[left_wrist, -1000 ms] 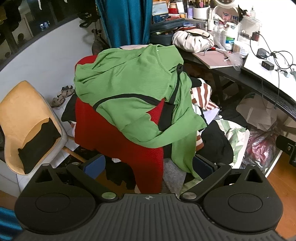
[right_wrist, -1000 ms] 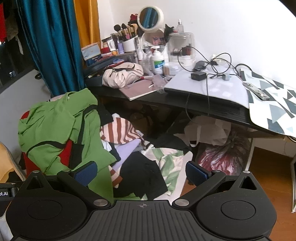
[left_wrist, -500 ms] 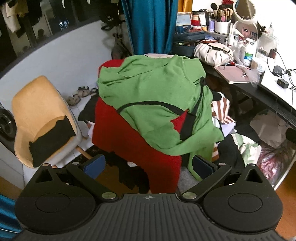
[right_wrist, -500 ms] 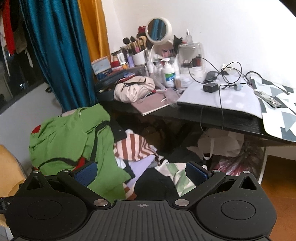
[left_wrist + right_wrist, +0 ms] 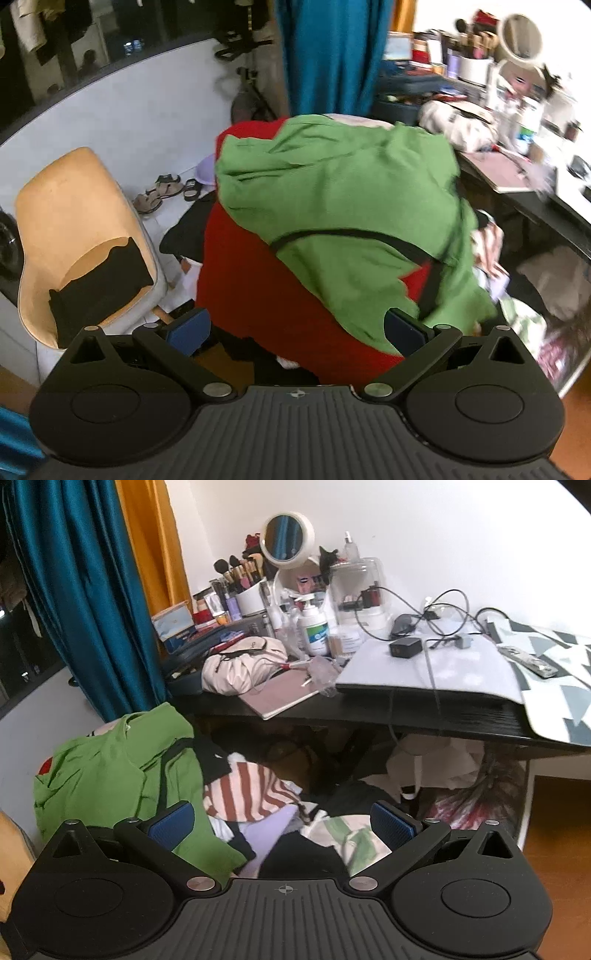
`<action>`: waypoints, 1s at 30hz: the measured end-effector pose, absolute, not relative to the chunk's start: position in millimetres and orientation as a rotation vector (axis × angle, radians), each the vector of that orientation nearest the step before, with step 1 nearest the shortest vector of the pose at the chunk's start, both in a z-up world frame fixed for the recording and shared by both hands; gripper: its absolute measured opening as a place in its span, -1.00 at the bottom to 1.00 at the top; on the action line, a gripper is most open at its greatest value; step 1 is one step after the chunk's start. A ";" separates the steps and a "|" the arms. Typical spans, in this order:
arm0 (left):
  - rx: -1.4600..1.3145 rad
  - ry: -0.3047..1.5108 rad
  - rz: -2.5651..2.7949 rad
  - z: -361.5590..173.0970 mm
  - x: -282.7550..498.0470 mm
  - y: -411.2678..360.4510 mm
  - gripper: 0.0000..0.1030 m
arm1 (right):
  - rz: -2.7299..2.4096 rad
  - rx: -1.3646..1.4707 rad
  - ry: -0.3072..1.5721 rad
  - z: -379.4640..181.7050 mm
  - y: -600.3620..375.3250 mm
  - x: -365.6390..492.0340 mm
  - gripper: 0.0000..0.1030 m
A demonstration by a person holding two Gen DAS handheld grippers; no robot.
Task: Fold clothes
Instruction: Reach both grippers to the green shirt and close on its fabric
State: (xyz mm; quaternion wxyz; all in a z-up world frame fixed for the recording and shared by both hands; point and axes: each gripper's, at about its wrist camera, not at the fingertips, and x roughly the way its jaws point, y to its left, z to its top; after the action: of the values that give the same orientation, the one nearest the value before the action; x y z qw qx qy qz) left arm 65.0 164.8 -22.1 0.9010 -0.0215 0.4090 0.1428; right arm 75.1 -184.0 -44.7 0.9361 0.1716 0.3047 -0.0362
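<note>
A green top (image 5: 343, 192) with black trim lies crumpled over a red-covered mound (image 5: 255, 288); it also shows at the left of the right wrist view (image 5: 110, 775). My left gripper (image 5: 295, 328) is open and empty, just in front of the red cover and the green hem. My right gripper (image 5: 282, 827) is open and empty above a floor pile of clothes: a striped piece (image 5: 251, 794), a lilac piece (image 5: 273, 823), a leaf-print piece (image 5: 351, 834) and a black piece (image 5: 303, 856).
A yellow chair (image 5: 70, 225) with a black cloth (image 5: 99, 284) stands at the left, sandals (image 5: 159, 192) behind it. A black desk (image 5: 424, 716) crowded with cosmetics, a cream bag (image 5: 243, 664), cables and a mirror (image 5: 284, 539) stands at the right. Teal curtain (image 5: 74, 590) behind.
My left gripper has moved closer to the mound and swung left, so the green top fills more of its view. My right gripper has risen and tilted towards the desk.
</note>
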 end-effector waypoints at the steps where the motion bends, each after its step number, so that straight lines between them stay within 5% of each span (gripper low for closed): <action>1: -0.048 0.843 0.285 -24.8 71.9 172.1 0.99 | -0.066 0.347 0.625 -46.2 -177.7 81.3 0.98; 6: 0.028 0.811 0.185 -37.7 120.7 207.6 0.99 | -0.011 0.324 0.634 -58.8 -125.3 125.7 0.89; 12: 0.126 0.798 0.069 -38.0 208.6 259.4 0.98 | 0.002 0.523 0.783 -101.3 -50.3 205.0 0.33; 20: 0.309 0.802 -0.171 -48.2 340.9 278.7 0.98 | -0.128 0.594 0.852 -132.5 29.2 264.1 0.49; 23: 0.369 0.812 -0.272 -61.6 376.3 262.7 0.98 | -0.139 0.677 0.847 -133.1 30.5 261.9 -0.07; 25: 0.407 0.818 -0.336 -69.1 394.5 250.2 0.98 | -0.143 0.697 0.835 -129.7 29.1 258.0 -0.94; 30: 0.466 0.846 -0.500 -80.1 425.0 225.2 0.98 | -0.170 0.718 0.809 -121.7 28.3 249.9 -0.92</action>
State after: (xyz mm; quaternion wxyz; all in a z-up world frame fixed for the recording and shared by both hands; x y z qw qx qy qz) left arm 425.0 225.2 -80.1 0.8558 0.2218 0.4024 -0.2378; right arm 249.9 28.3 -121.7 0.8539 0.3414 0.3844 -0.0807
